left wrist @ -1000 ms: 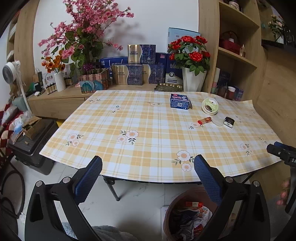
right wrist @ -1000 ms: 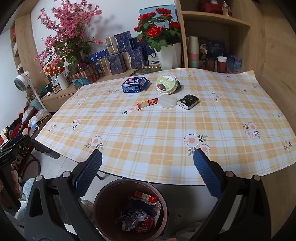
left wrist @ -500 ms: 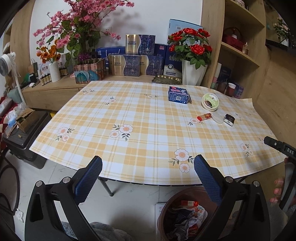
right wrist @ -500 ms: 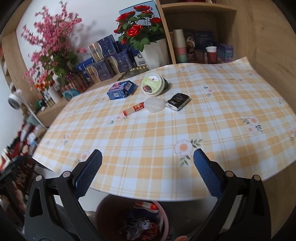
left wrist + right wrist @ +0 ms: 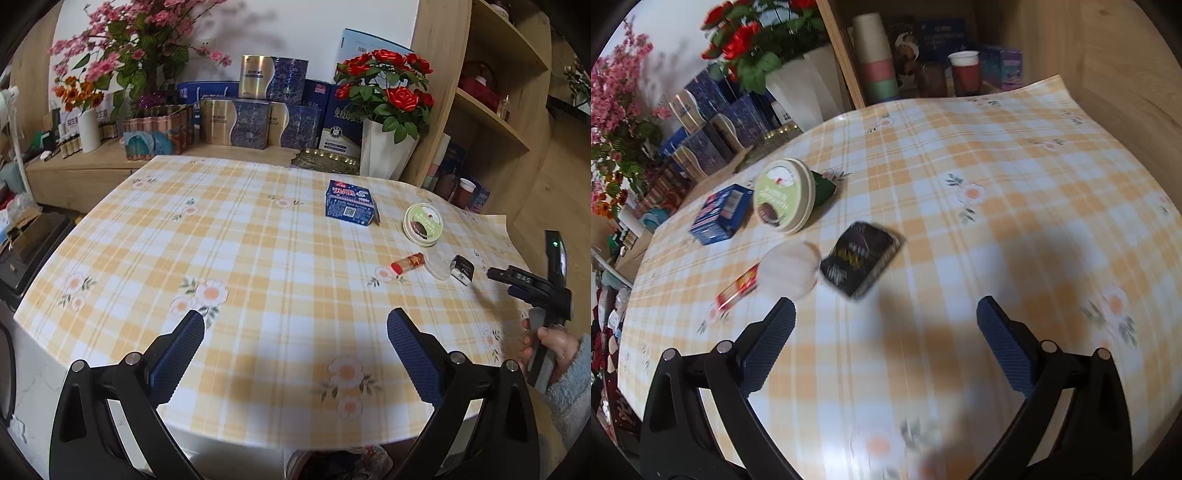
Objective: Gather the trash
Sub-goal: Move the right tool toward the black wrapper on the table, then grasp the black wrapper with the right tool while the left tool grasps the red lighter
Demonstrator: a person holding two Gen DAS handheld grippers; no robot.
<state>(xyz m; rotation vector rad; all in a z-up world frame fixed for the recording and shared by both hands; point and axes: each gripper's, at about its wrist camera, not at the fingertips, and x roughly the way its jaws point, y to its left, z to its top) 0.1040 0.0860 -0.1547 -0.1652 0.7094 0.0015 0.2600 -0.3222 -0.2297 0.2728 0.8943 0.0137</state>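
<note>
Now right gripper, jaws wide and empty, should centre on the black packet before closing; left gripper spread, idle.

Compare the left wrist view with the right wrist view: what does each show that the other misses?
Only the left wrist view shows the right gripper from outside, the hand holding it, and the brown trash bin's rim under the table edge. Only the right wrist view shows the stacked paper cups and red cup on the shelf. Both show the blue carton, round green-lidded tub, clear plastic lid, red wrapper, black packet and yellow plaid tablecloth.
</note>
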